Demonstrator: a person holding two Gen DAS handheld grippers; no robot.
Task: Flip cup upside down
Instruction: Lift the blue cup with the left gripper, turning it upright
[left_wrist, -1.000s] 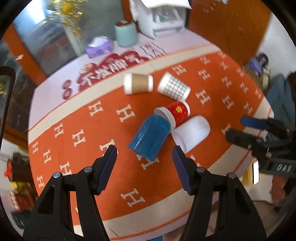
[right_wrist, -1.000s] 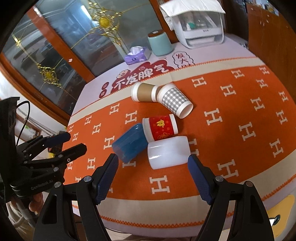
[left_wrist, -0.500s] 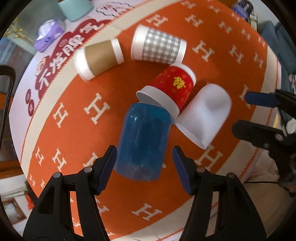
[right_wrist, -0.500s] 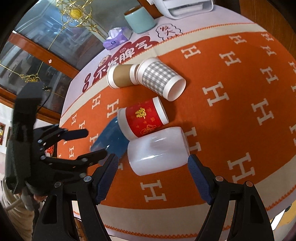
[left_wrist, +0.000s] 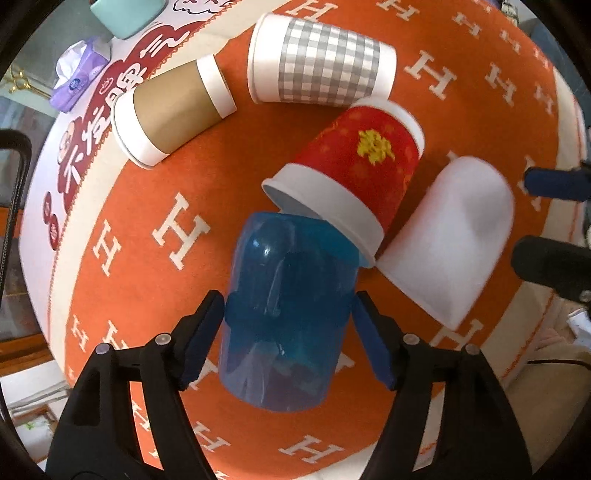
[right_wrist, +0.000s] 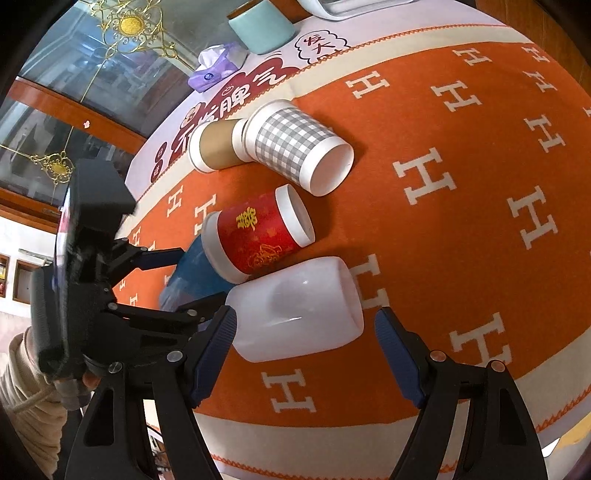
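Note:
Several cups lie on their sides on the orange cloth. A translucent blue cup (left_wrist: 284, 317) lies between the fingers of my left gripper (left_wrist: 290, 314); the jaws are open, their pads beside its walls, contact unclear. It also shows in the right wrist view (right_wrist: 195, 273), partly hidden. A red cup (left_wrist: 354, 173) touches its far end. A white cup (right_wrist: 295, 306) lies just ahead of my open right gripper (right_wrist: 304, 328), between its fingertips. A grey checked cup (left_wrist: 321, 66) and a brown cup (left_wrist: 170, 110) lie farther back.
The orange tablecloth (right_wrist: 461, 221) with white H marks covers the table. At the far edge stand a teal container (right_wrist: 262, 26) and a purple tissue pack (right_wrist: 218, 66). The table's near edge runs just below both grippers.
Both grippers have moved forward and down. The blue cup now sits between my left fingers, and the white cup is at my right fingertips. The cups have not moved.

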